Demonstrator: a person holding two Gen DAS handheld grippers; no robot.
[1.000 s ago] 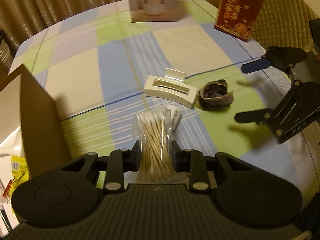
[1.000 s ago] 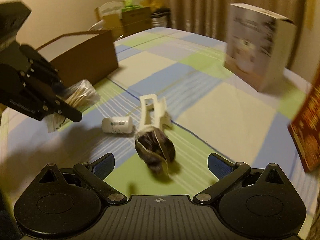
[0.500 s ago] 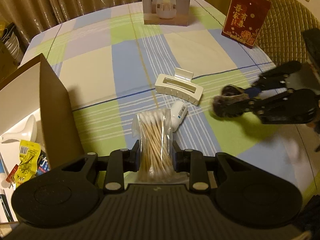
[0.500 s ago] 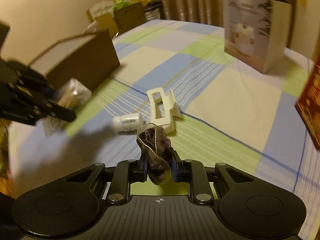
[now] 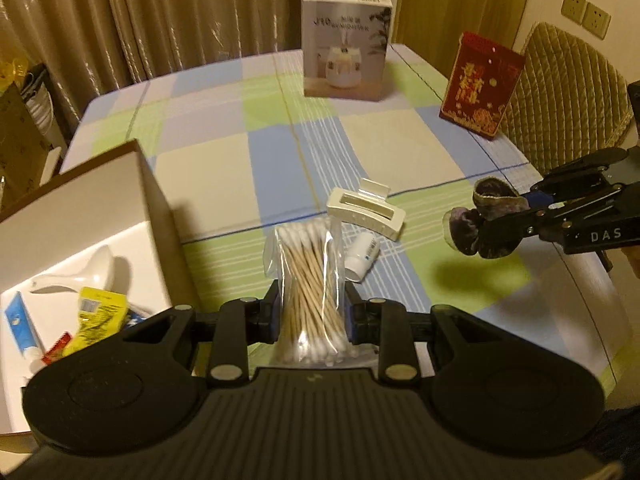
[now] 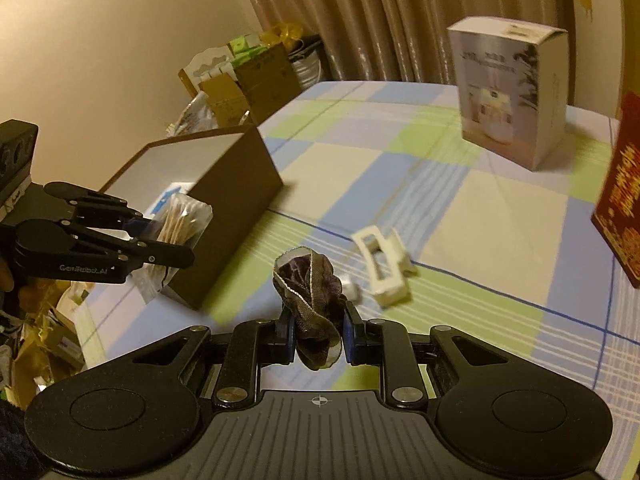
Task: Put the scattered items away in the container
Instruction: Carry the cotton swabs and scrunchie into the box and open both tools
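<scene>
Curtained room, table under a checked cloth (image 5: 208, 168) in green, blue and cream. Brown box (image 5: 152, 216) with white inside sits at the table's left edge; I see a white scoop (image 5: 76, 276), a yellow packet (image 5: 98, 312) and a blue-white tube (image 5: 20, 328) already in it.

Left gripper (image 5: 310, 312): jaws narrow, clamped on the swab bag (image 5: 308, 280), which stands upright between the pads. From the right wrist view the bag (image 6: 180, 220) hangs off the table, just beside the box's near corner, not over the opening.

Right gripper (image 6: 318, 340): jaws narrow, pinching the dark scrunchie (image 6: 310, 296). Scrunchie is clear of the cloth; left wrist view shows its shadow on the green patch below it (image 5: 480, 220).

Two items on the cloth mid-table: white hair clip (image 5: 366, 214) and a small white bottle (image 5: 362, 256) lying on its side, just beside the clip, touching or nearly so. Both well apart from the box.

Far side: a white carton (image 5: 346, 44) standing upright, a red box (image 5: 480, 84) to its right, a quilted chair back (image 5: 568, 100) behind that. Cardboard clutter (image 6: 240, 76) off the table near the wall.
</scene>
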